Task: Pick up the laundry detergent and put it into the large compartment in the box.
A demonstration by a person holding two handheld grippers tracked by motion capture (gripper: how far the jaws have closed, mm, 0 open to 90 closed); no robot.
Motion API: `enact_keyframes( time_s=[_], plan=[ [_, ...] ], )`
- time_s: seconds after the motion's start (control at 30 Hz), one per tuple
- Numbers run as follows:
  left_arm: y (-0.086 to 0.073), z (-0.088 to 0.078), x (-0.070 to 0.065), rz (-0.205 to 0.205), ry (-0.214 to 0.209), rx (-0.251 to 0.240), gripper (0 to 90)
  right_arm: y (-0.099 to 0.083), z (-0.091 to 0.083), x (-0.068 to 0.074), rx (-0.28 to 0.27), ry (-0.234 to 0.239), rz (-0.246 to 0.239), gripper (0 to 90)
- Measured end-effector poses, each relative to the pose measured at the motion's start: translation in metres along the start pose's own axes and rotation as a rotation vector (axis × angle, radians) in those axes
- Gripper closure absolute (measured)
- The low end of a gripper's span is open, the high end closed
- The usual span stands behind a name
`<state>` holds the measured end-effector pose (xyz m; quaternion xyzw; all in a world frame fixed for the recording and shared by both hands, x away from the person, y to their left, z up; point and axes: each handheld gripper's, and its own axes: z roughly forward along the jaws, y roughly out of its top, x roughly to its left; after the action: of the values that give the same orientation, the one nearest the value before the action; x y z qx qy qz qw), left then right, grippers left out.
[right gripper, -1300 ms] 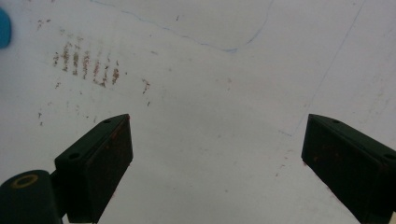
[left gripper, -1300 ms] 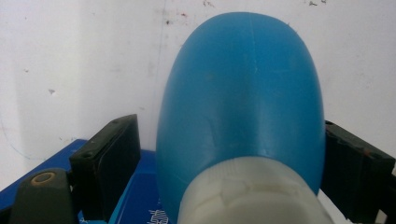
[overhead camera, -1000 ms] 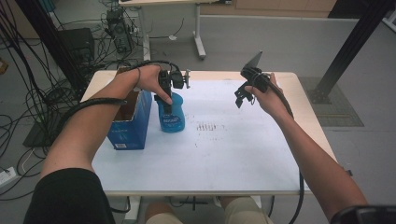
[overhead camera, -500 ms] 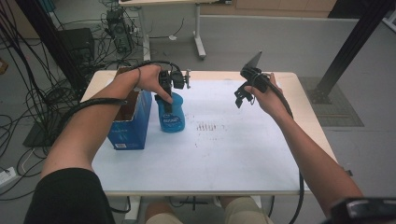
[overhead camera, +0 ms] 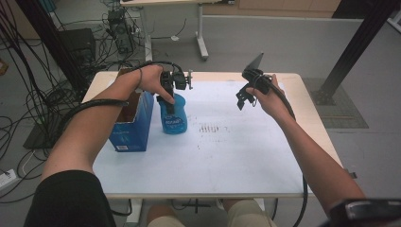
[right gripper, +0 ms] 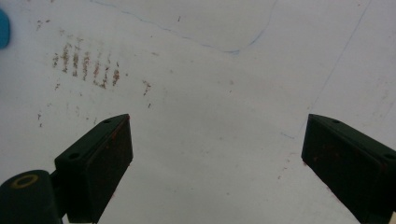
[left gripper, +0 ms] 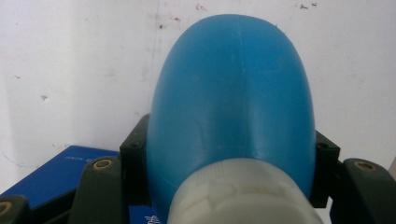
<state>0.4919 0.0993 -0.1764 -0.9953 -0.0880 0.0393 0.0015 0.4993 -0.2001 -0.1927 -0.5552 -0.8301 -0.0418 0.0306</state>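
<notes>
The table (overhead camera: 227, 161) is the biggest thing here: a white top with pale wooden edges, and in the middle of it a small patch of brown marks (overhead camera: 210, 128); the same rows of marks are seen at the upper left in the right gripper view. On the left part of the table stands an open blue box (overhead camera: 134, 126), with its top flaps up. Just beside the box, on its right side, stands the blue bottle (overhead camera: 173, 117), upright on the white surface, with a white label on its front; whether bottle and box touch I cannot tell. In the left gripper view the bottle is seen from above, a rounded blue body with a white ribbed cap at the bottom of the frame, and a corner of the blue box is below it at the left. The left gripper (overhead camera: 167, 96) comes down on the bottle from above. Its jaws have just been closing, and now they press on both sides of the bottle's upper part, so the bottle is held between them, still standing on the table. The right gripper (overhead camera: 242, 99) is over the right part of the table, well apart from the bottle. Its jaws stand wide, and between them there is only the bare white surface.
</notes>
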Motion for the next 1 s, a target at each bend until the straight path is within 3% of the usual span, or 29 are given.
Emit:
enact_keyframes(
  time_s=[1.0],
  plan=[
    [0.0012, 0.0000, -0.0004, 0.004, 0.000, 0.006, 37.8, -0.0002, -0.0008, 0.0016, -0.003, -0.002, 0.001, 8.9]
  ],
)
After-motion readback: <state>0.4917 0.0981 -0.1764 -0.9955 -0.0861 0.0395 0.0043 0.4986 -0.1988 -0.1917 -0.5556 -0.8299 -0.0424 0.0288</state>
